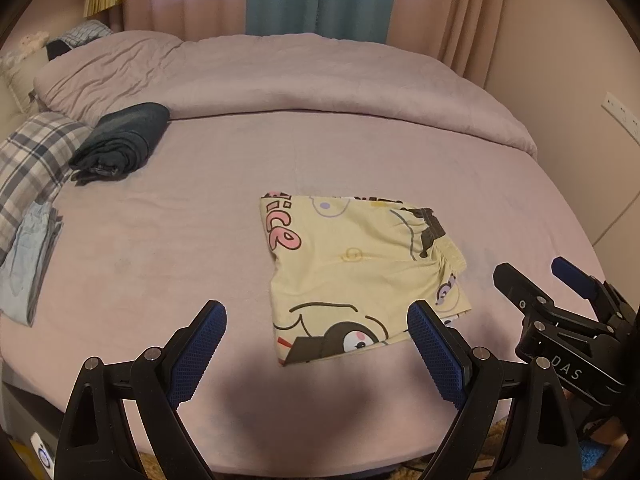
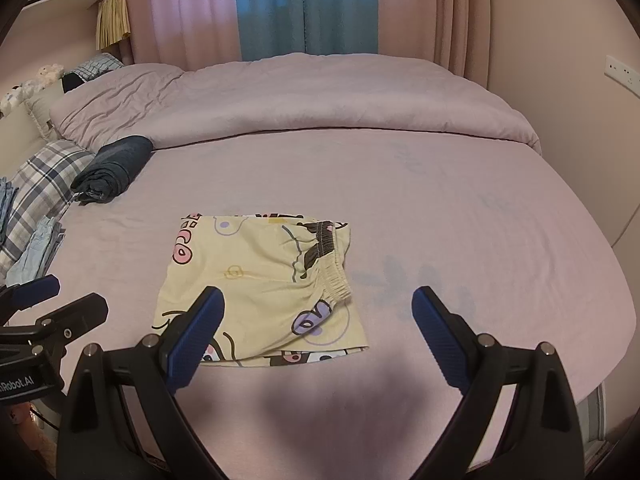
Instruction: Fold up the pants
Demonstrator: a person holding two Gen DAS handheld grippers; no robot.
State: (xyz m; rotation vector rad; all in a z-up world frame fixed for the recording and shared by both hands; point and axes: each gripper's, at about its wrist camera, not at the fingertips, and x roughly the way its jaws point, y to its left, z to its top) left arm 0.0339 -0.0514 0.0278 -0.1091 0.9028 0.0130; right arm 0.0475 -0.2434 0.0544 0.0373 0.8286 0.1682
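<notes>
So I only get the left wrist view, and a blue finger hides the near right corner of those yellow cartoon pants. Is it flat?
Observer: Yes. In the right wrist view the pants lie flat on the sheet right out to that corner.
Operator: Is the other gripper holding anything?
Observer: No. The right gripper is wide open and empty.
Operator: Any writing on mine?
Observer: The left gripper has a label, cut off by the frame edge, ending in "Robot.AI".
</notes>
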